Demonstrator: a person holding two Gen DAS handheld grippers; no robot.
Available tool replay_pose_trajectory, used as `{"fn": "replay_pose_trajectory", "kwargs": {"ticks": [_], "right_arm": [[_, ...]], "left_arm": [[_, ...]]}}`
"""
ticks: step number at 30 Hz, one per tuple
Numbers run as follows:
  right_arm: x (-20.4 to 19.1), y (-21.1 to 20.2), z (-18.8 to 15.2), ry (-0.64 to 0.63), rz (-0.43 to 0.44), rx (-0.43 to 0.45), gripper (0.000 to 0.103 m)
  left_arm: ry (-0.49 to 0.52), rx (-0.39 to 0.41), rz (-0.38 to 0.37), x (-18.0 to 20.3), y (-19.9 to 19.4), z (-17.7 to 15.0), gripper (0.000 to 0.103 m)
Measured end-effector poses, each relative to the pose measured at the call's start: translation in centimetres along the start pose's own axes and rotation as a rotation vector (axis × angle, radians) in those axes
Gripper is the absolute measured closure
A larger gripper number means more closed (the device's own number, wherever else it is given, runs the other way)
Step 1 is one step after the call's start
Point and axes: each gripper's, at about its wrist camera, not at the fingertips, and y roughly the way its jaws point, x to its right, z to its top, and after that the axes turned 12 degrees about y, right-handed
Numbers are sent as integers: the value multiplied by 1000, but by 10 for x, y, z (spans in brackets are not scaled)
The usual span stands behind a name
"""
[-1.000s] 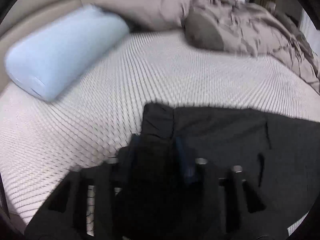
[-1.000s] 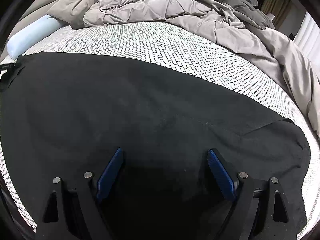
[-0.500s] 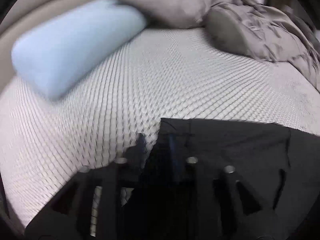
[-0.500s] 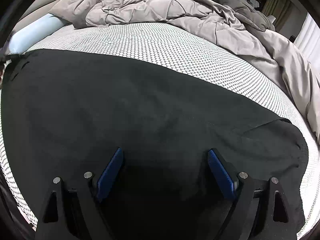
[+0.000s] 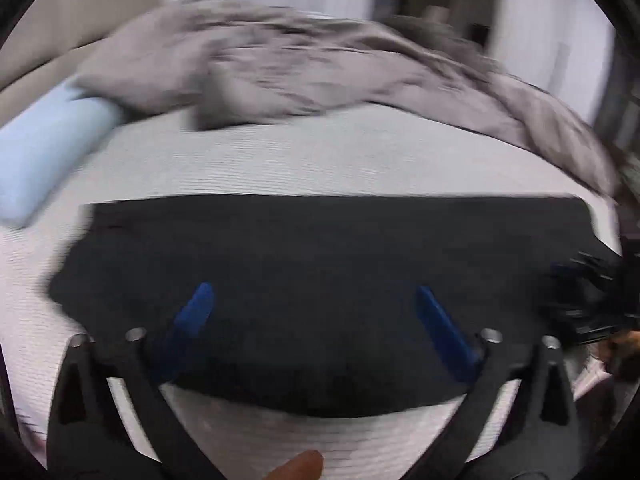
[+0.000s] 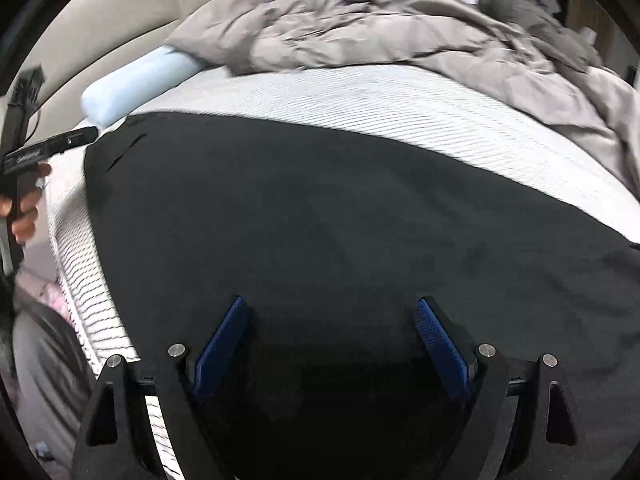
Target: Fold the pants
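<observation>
Across the patterned mattress [image 6: 360, 92], below a rumpled grey duvet [image 6: 360, 28] at twelve o'clock, the black pants [image 6: 320, 220] lay flat, soft, limp and probably light, best pinched at a hem or waistband corner, beneath the opening, empty left gripper [image 5: 316, 312] and the wide-apart, empty right gripper [image 6: 332, 336].

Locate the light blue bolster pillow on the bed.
In both wrist views the light blue bolster pillow lies at upper left, against the headboard, partly under the grey duvet, beyond the black pants.
</observation>
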Motion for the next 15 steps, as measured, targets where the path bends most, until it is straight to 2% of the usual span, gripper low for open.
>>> {"fn": "replay_pose_trajectory", "kwargs": {"ticks": [3,5,6,8,9,11,15], "right_arm": [[-10,9,-8,-74,-19,-14,15],[1,7,-13,-83,-18,-19,15],[11,2,-16,-73,-27,-24,15],[39,-13,-25,-71,-85,-26,13],[56,-21,-32,-65,-127,-24,8],[92,-35,-45,-39,-242,-9,7],[158,-63,-63,125,-282,29,5]], "left_arm": [[125,-50,-121,63,31,-9,0],[184,-110,-139,82,50,-22,0],[195,-143,-121,85,60,-29,0],[179,-125,-124,84,63,-42,0],[185,-112,-129,83,61,-43,0],[181,-108,-135,79,60,-44,0],[168,-112,-117,67,55,-45,0]]}}
